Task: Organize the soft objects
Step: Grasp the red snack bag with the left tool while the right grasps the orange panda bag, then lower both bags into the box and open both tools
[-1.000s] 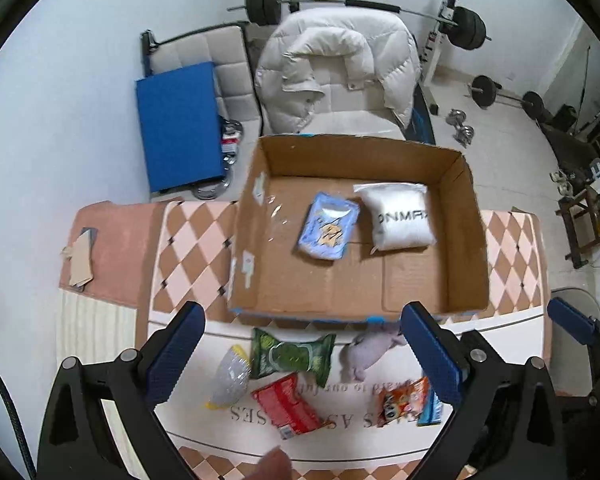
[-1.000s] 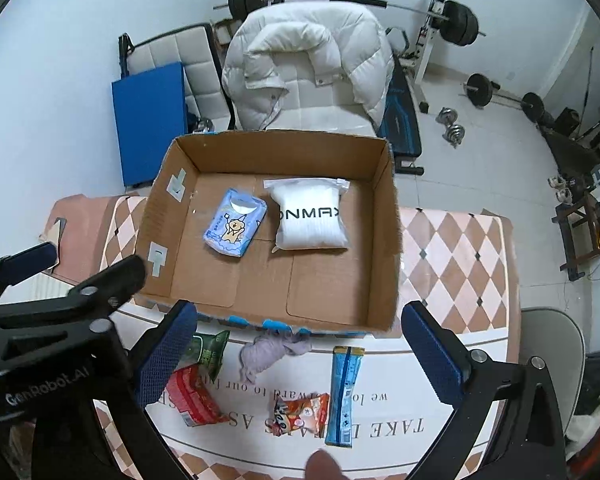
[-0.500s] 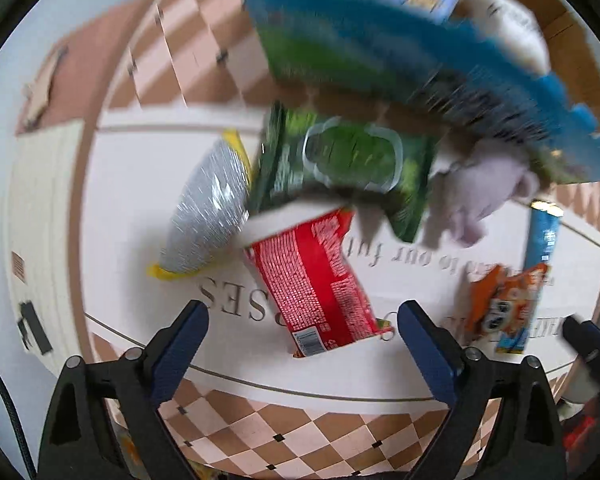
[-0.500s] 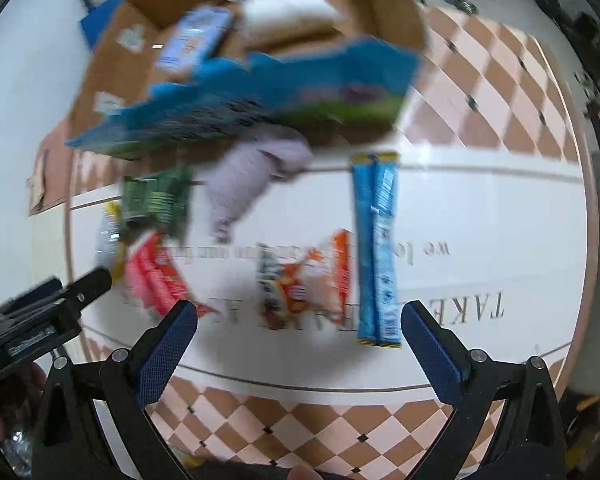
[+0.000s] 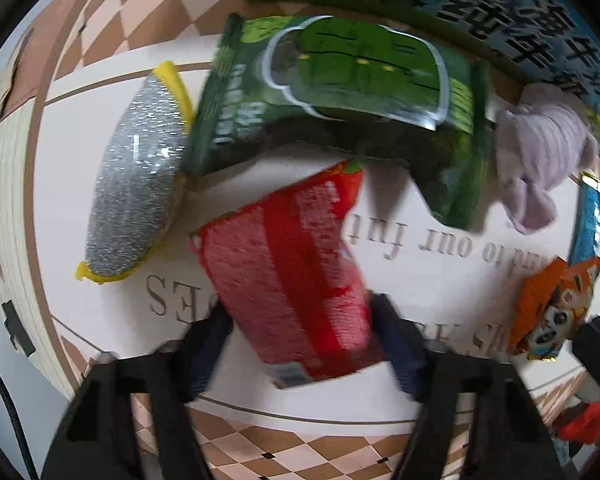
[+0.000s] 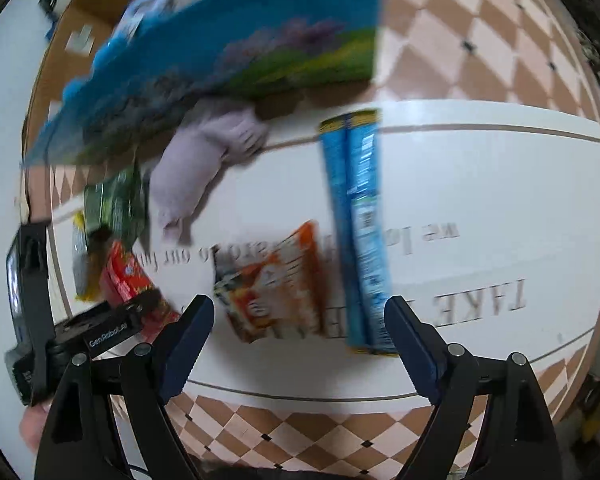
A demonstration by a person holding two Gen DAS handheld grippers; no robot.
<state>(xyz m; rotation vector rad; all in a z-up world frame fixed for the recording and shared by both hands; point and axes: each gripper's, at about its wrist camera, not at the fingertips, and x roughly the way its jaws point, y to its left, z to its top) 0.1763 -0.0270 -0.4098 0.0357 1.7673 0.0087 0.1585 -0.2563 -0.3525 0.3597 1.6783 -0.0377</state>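
My left gripper (image 5: 300, 336) is low over the table with its jaws around the near end of a red snack packet (image 5: 292, 276); the blur hides whether they press it. Beyond it lie a green snack bag (image 5: 340, 92), a silver and yellow scrubber (image 5: 136, 176) and a lilac plush toy (image 5: 540, 156). My right gripper (image 6: 300, 328) is open and empty, just in front of an orange snack packet (image 6: 276, 284) and a long blue packet (image 6: 360, 232). The plush toy (image 6: 204, 160) lies at the foot of the cardboard box (image 6: 228, 52).
The cardboard box's printed blue and green outer wall (image 5: 500, 8) stands close behind the items. The table has a white cloth with printed lettering (image 6: 480, 200) and a brown checkered border. The left gripper's body (image 6: 60, 320) shows at the left of the right wrist view.
Both grippers have dropped from high above the box down close to the table. The left jaws have narrowed from wide open to around the red packet. The right jaws stay open.
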